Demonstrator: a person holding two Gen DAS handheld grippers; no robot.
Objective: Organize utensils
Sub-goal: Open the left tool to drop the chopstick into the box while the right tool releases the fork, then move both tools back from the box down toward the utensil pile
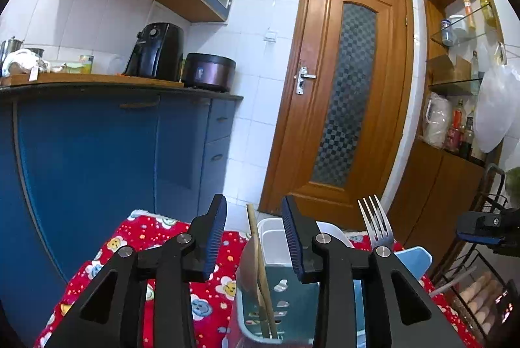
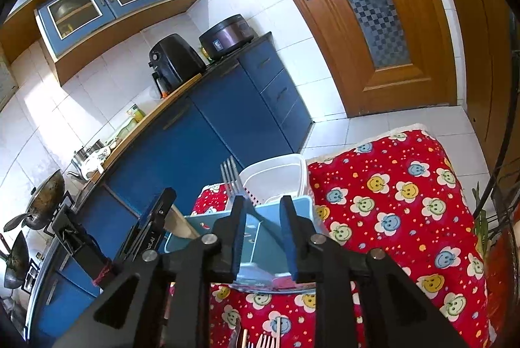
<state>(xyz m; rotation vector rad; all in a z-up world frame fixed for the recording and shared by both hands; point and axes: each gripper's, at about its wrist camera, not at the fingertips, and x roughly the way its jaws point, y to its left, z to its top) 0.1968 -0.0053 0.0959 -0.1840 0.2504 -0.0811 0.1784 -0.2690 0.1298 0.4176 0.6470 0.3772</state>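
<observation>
A teal utensil caddy (image 1: 286, 299) stands on the red flower-print tablecloth (image 1: 169, 250), with a white container (image 1: 273, 237) behind it. Wooden chopsticks (image 1: 260, 266) and a wide utensil lean inside it, and a metal fork (image 1: 375, 221) stands upright at its right. My left gripper (image 1: 255, 239) is open and empty just above the caddy. My right gripper (image 2: 262, 237) is open and empty above the same caddy (image 2: 256, 237), with the fork (image 2: 230, 175) beyond it. Several loose utensils (image 2: 263, 340) lie on the cloth (image 2: 406, 201) under the right gripper.
Blue kitchen cabinets (image 1: 97, 169) with an air fryer (image 1: 156, 52) and a cooker (image 1: 209, 71) stand at the left. A wooden door (image 1: 344, 94) is behind. A wire rack (image 1: 481, 276) stands right of the table. Woks (image 2: 45, 198) sit on a stove.
</observation>
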